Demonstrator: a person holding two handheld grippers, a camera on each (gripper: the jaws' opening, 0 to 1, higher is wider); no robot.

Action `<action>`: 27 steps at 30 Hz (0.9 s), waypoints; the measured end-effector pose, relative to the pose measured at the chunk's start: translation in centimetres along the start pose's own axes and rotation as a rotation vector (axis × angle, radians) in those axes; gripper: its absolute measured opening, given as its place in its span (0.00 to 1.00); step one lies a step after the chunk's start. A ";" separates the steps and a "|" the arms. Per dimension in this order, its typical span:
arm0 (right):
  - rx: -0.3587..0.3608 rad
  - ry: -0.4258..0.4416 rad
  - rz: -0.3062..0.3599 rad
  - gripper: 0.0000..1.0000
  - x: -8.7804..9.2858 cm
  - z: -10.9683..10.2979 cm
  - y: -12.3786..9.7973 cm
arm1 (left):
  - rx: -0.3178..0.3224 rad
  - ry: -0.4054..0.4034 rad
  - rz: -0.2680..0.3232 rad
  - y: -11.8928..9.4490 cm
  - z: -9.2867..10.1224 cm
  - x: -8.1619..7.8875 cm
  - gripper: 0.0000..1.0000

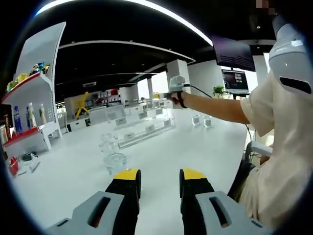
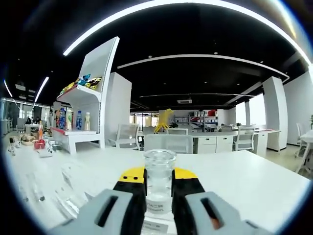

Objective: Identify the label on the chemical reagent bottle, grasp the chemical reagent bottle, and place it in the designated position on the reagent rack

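Standing between right gripper (image 2: 159,183) jaws: clear bottle (image 2: 159,183); shelving (image 2: 83,115) behind.

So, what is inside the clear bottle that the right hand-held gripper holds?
The clear bottle looks empty in its open neck and upper body. Lower down, a white label and the right hand-held gripper cover it, so the bottom contents cannot be seen.

Bottle (image 2: 160,182) label too small to read.

Glass bottles (image 1: 113,155) before open tabletop (image 1: 195,152)
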State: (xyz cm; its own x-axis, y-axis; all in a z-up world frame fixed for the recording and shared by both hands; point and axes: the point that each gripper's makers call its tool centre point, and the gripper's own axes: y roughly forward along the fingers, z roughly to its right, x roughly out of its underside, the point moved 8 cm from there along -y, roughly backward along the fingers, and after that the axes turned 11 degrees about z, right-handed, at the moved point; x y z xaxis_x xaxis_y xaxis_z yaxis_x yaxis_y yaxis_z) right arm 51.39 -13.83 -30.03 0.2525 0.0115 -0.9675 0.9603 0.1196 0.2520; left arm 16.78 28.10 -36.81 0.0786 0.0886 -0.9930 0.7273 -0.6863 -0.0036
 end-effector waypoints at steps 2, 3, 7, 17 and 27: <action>0.004 0.008 -0.002 0.18 0.2 0.0 -0.1 | -0.002 0.003 0.007 0.0 -0.1 0.1 0.32; 0.003 0.008 -0.002 0.18 0.3 -0.1 -0.1 | -0.002 0.003 0.009 0.0 -0.2 0.1 0.32; 0.002 -0.002 -0.007 0.18 0.9 -0.2 0.1 | 0.001 0.001 0.001 0.1 -0.2 0.3 0.32; -0.006 -0.005 -0.038 0.18 2.2 -0.6 0.0 | -0.004 -0.002 -0.007 0.1 -0.3 0.5 0.32; -0.006 -0.007 -0.066 0.19 3.0 -0.3 0.1 | -0.006 -0.004 -0.011 0.3 -0.5 0.7 0.32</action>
State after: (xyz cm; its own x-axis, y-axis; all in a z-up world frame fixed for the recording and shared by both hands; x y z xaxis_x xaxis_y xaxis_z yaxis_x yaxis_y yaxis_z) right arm 52.21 -13.52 -32.92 0.1893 -0.0032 -0.9819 0.9742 0.1256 0.1874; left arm 17.37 28.32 -37.40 0.0681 0.0934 -0.9933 0.7324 -0.6807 -0.0138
